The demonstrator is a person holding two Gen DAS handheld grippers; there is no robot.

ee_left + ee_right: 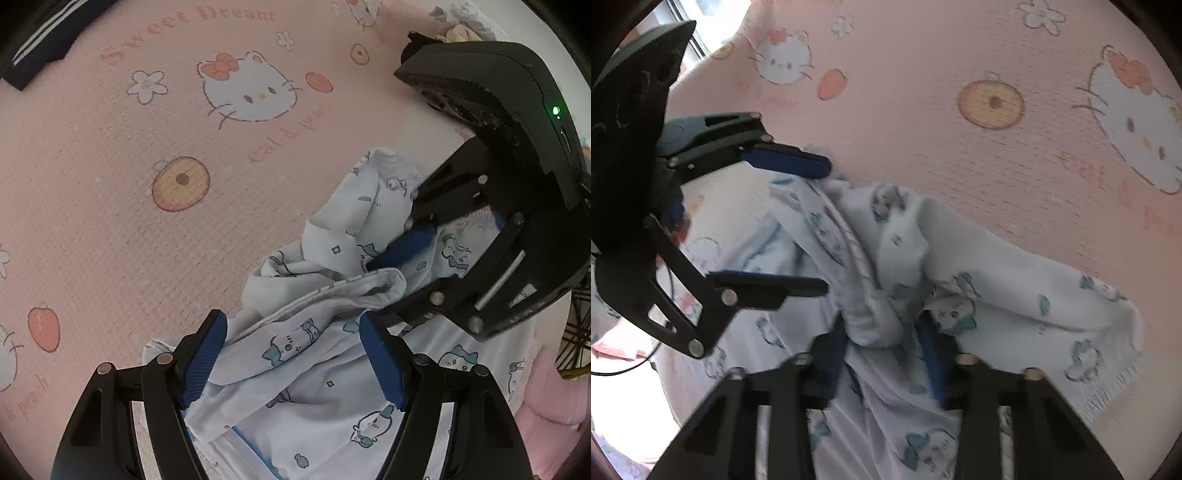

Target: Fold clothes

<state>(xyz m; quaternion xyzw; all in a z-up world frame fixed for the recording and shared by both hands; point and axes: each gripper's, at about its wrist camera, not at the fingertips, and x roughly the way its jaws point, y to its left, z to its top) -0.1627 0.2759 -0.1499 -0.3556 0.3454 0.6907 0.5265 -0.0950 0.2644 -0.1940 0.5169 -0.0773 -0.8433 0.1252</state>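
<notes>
Left wrist view shows a white garment [317,354] printed with small blue cartoon figures, lying bunched on a pink cartoon-print bed sheet [110,221], with a ribbed cuff or hem [373,288] rolled up on top of the heap. The cloth looks thin, light and limp, so it will likely sag and slide out of a shallow pinch; the thicker ribbed edge or a seam seems the surest place to take hold. The left tool [295,365] points forward and low over the heap, its blue pads spread wide with a fold of cloth lying between them but not pinched, so it is released. The right tool [884,360] comes in from the other side, crossing the left one's line; its pads sit either side of a rolled bunch of fabric, and the right wrist view is too blurred to tell whether they press on it. A dark striped garment [44,40] lies well apart at the far corner
</notes>
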